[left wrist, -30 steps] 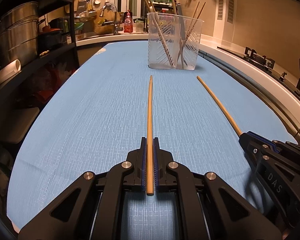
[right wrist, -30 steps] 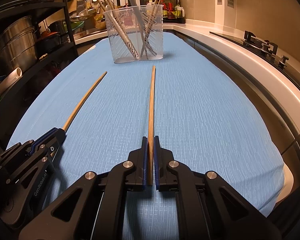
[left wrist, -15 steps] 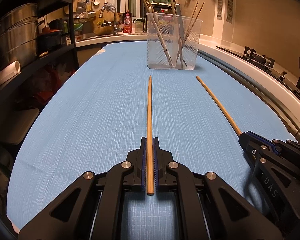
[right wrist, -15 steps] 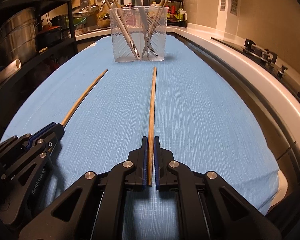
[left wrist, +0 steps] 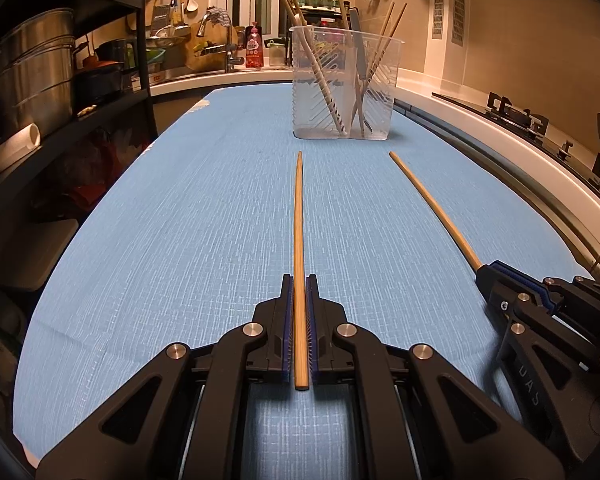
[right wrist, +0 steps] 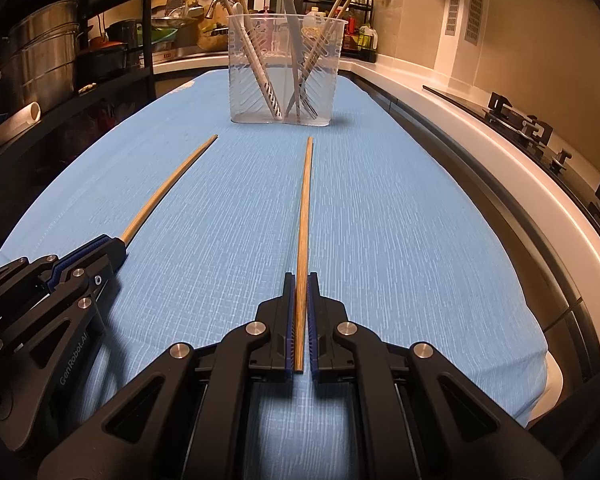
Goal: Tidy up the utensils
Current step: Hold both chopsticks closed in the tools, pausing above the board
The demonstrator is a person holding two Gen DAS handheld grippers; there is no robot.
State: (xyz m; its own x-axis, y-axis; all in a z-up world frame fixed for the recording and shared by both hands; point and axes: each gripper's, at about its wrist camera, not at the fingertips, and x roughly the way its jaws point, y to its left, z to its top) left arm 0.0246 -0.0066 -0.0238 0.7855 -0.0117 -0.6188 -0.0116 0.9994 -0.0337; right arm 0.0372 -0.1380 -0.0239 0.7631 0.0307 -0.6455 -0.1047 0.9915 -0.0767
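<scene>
My left gripper [left wrist: 299, 280] is shut on a wooden chopstick [left wrist: 299, 220] that points straight ahead over the blue cloth. My right gripper [right wrist: 300, 278] is shut on a second wooden chopstick [right wrist: 305, 200], also pointing forward. Each shows in the other's view: the right gripper [left wrist: 486, 272] with its chopstick [left wrist: 432, 204] at the right, the left gripper [right wrist: 114, 246] with its chopstick [right wrist: 168, 186] at the left. A clear plastic holder [left wrist: 342, 84] [right wrist: 284, 70] stands ahead of both tips, with several chopsticks, a fork and other utensils leaning inside.
A blue cloth [left wrist: 180, 220] covers the long counter. A dark shelf rack with steel pots [left wrist: 36, 76] runs along the left edge. A white counter edge and a stove top [right wrist: 512, 116] run along the right. A sink and bottles [left wrist: 228, 48] sit at the far end.
The right gripper rolled slightly, levelling its view, with the holder now nearer the centre. The left gripper kept still. Both chopsticks stay clamped.
</scene>
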